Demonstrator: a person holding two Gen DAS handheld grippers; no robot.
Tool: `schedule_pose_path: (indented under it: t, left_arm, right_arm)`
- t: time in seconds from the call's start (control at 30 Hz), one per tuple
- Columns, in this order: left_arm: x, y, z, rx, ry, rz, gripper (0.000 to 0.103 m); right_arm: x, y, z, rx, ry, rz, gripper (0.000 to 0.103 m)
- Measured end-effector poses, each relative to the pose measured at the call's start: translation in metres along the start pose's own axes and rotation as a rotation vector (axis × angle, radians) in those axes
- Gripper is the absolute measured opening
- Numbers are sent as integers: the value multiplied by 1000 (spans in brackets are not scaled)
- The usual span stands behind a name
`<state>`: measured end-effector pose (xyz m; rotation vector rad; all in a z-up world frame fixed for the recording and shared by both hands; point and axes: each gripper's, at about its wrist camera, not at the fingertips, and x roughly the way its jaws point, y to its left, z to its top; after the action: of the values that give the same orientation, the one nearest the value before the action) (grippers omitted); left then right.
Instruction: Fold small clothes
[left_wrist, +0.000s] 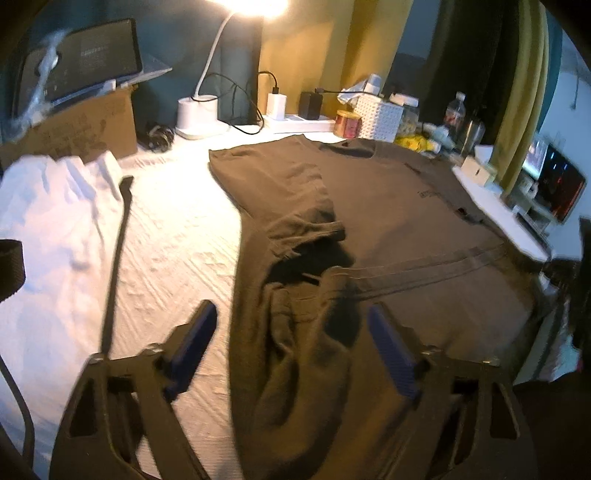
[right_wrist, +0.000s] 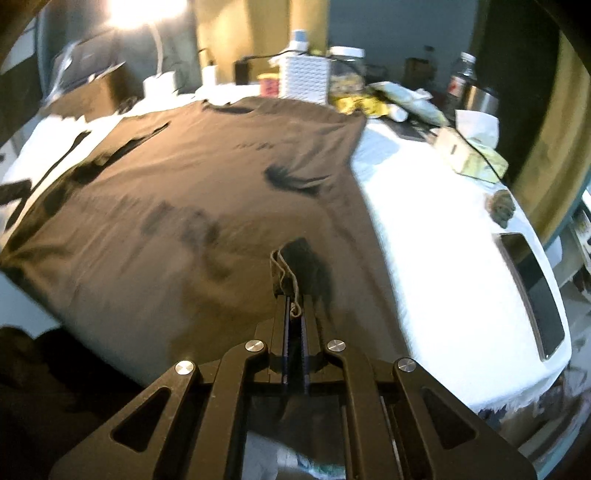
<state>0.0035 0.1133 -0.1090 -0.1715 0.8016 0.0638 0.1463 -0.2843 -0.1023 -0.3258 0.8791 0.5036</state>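
We are working a brown shirt that is lying spread across the white-covered tabletop, its collar toward the far edge where a lamp, a red tin and a white box are standing. Our left gripper is hovering with its blue fingers spread wide, gripping nothing, above the rumpled near-left part of the shirt, where a sleeve is lying folded inward. Our right gripper is pinching a small bunch of the shirt's cloth near its right side, fingers closed tight on it. White fabric is sitting at the table's left edge, a tablet near the right edge.
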Motion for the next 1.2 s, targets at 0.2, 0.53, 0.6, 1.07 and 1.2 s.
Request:
schedule_pose_path:
  t: [0.2,0.53,0.6,1.07,1.2]
  left_arm:
    - [15,-13,1,109,66,79,38]
    - [44,-19,-5,155,141,108,30]
    - [45,-14,-2,123,141,85,30]
    - [8,1,4,0,24,55,5]
    - [-4,5,12,-6,-17,72,5]
  right_arm:
    - [13,-24,13,51,-14,-10,6]
    - [28,-38,20,79,-1,18,6]
    - [30,-39,21,81,1,24,6]
    - [23,-51,26,102,-36,-10,6]
    - [16,-54,32,98,-56,-14,6]
